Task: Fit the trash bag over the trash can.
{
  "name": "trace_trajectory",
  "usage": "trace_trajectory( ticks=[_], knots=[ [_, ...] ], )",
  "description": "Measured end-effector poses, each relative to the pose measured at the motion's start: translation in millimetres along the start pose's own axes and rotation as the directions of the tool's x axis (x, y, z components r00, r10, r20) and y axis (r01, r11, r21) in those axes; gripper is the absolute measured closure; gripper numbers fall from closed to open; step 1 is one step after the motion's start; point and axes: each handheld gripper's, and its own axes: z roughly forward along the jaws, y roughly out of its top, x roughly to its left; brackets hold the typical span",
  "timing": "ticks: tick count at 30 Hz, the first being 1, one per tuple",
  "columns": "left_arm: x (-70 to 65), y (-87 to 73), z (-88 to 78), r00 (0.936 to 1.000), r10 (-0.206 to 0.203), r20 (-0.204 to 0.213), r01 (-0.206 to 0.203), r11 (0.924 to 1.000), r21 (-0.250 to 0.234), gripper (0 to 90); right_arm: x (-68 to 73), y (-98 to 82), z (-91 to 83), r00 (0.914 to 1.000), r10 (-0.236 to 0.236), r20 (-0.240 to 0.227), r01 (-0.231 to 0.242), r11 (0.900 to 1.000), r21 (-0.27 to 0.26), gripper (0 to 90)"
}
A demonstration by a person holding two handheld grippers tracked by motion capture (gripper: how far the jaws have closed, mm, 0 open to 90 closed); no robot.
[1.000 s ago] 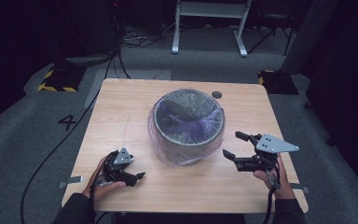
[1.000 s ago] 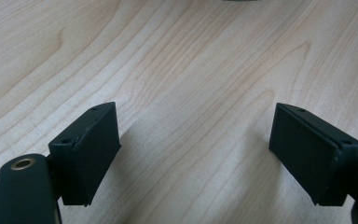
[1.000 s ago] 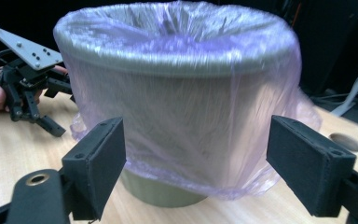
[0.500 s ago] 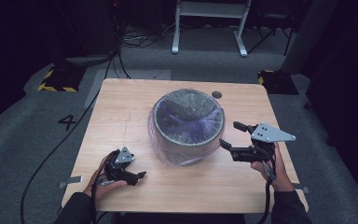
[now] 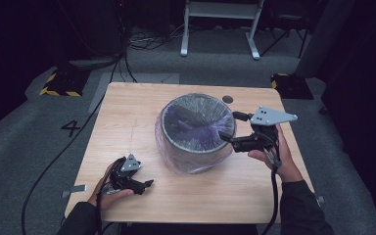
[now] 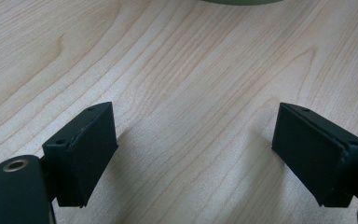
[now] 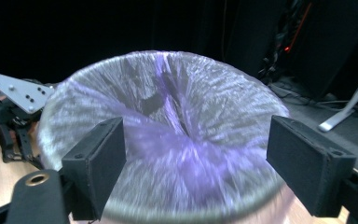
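The bin (image 5: pixel 196 132) with its thin plastic liner (image 5: pixel 174 156) sat mid-counter (image 5: pixel 127 112). The right gripper (image 5: pixel 230 128), fingers open and empty, hovered at the rim; best to pinch only liner film there. The left gripper (image 5: pixel 144 185) lay open and empty on the counter
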Motion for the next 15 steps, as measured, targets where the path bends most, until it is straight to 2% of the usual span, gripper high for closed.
trace_trajectory(
  ticks=[5,11,15],
  knots=[
    [0.0,0.0,0.0,1.0000,0.000,0.000,0.000,1.0000,0.000,13.4,-4.8,9.5,19.3,1.0000,0.006,-0.002,-0.005,0.999,0.050,20.5],
    [0.0,0.0,0.0,1.0000,0.000,0.000,0.000,1.0000,0.000,13.4,-7.7,12.2,40.7,1.0000,0.005,0.004,-0.006,0.994,0.110,21.0],
    [0.2,0.1,0.1,1.0000,0.001,0.002,-0.001,1.0000,0.000,13.4,-10.2,13.7,51.0,0.9999,0.010,-0.011,-0.008,0.991,0.135,21.2]
  ],
)
